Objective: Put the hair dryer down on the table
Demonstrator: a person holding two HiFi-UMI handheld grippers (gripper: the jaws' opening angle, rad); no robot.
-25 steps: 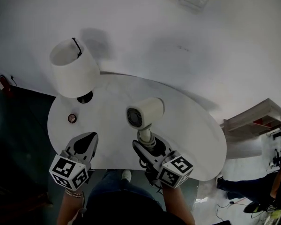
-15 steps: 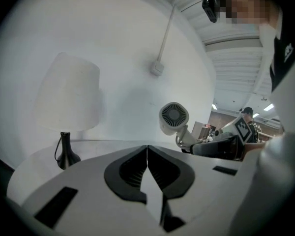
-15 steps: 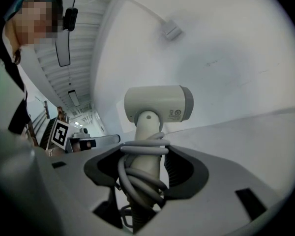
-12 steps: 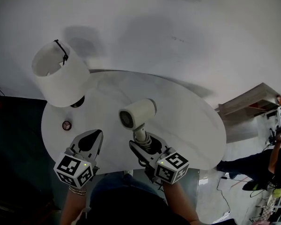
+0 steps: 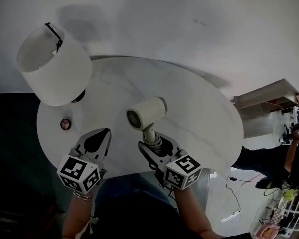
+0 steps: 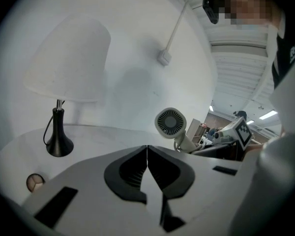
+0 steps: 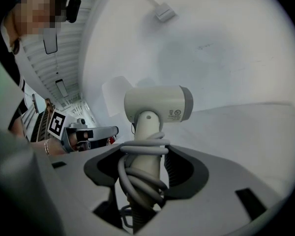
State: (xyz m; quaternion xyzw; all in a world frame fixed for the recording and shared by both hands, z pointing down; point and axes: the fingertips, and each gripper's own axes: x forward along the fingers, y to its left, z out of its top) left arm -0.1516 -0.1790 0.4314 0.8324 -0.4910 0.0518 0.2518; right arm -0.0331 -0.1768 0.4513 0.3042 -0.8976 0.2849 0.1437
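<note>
Fingers of the right gripper [image 7: 143,167] pinch the hair dryer [image 7: 158,103] by its cord-wrapped handle, keeping the head upright over the worktop's [image 5: 204,118] near middle, apparently ready for lowering. The left gripper [image 6: 147,157] hovers just left, fingers pressed together, empty.

Your cream hair dryer [image 5: 146,112] looks like matt, smooth plastic, with a grey rubbery cord [image 7: 142,150] wound round its handle. Beneath the hair dryer, the round white table [image 5: 199,108] is polished and faintly veined (marble-like). Left of the hair dryer, the white lampshade [image 5: 55,68] looks like matt cloth.
</note>
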